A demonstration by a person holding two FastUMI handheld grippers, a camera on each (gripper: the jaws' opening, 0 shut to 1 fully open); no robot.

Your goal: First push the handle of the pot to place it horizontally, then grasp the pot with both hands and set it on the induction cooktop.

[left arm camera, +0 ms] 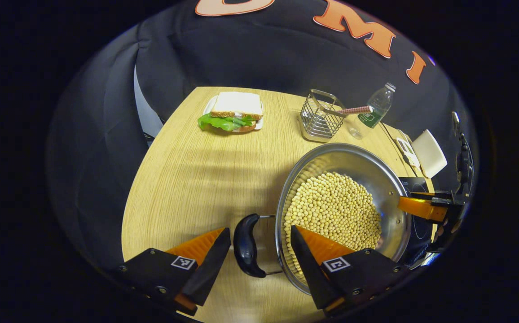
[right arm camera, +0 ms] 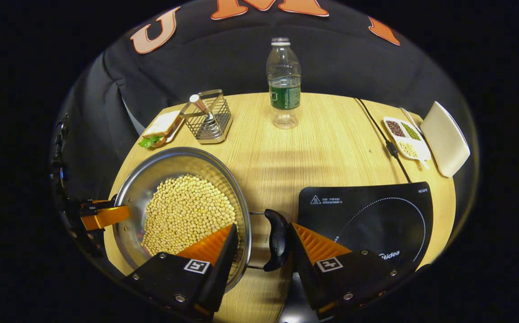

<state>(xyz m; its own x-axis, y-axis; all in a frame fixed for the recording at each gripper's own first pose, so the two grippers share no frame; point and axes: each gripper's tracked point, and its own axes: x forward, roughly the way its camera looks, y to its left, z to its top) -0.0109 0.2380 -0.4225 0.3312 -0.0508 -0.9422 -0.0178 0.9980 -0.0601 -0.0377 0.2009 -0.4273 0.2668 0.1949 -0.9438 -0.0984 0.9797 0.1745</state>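
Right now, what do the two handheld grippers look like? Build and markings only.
The left gripper and right gripper match: each has two wedge-shaped jaws with ribbed inner faces, set in black bolted housings. Every housing carries a small square black-and-white fiducial tag. No cables or sleeves visible.

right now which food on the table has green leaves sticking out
The sandwich at the far corner; the beans in the pot and the small dish are loose grains.

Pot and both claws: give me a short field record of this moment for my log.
pot: steel pot full of yellow beans, on the wooden table, left of the induction cooktop
left claw: open, straddling the pot's black handle
right claw: open, straddling the opposite handle
stage: pot not yet lifted
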